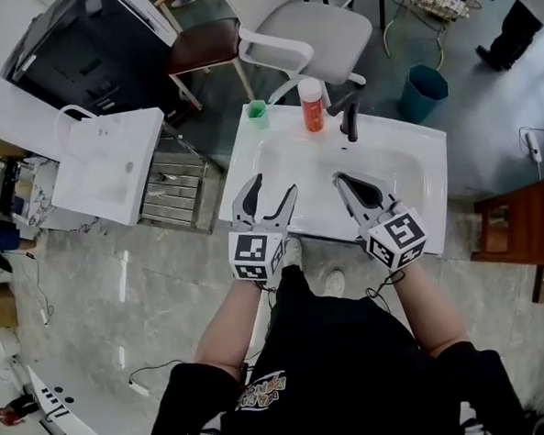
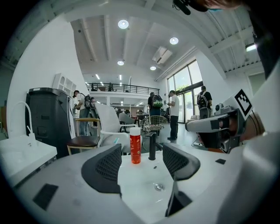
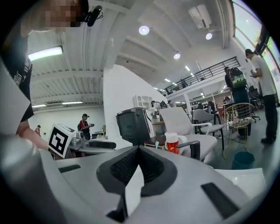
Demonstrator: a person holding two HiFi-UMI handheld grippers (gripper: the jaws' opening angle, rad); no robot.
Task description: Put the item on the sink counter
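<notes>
Bottle: the orange bottle (image 1: 311,104) stands upright on the sink counter (image 1: 250,158), well ahead of the left gripper (image 1: 275,184) and just beside the faucet (image 1: 350,120), seemingly already delivered.
Left gripper: jaws spread wide and empty, as after a release.
Right gripper (image 1: 340,177): jaws pressed together on nothing, apparently idle.

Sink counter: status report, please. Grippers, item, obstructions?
Left gripper open, empty; right gripper shut, empty; both over the sink's front edge. Orange bottle upright on the sink counter, between green cup and black faucet. Nothing blocking it.
</notes>
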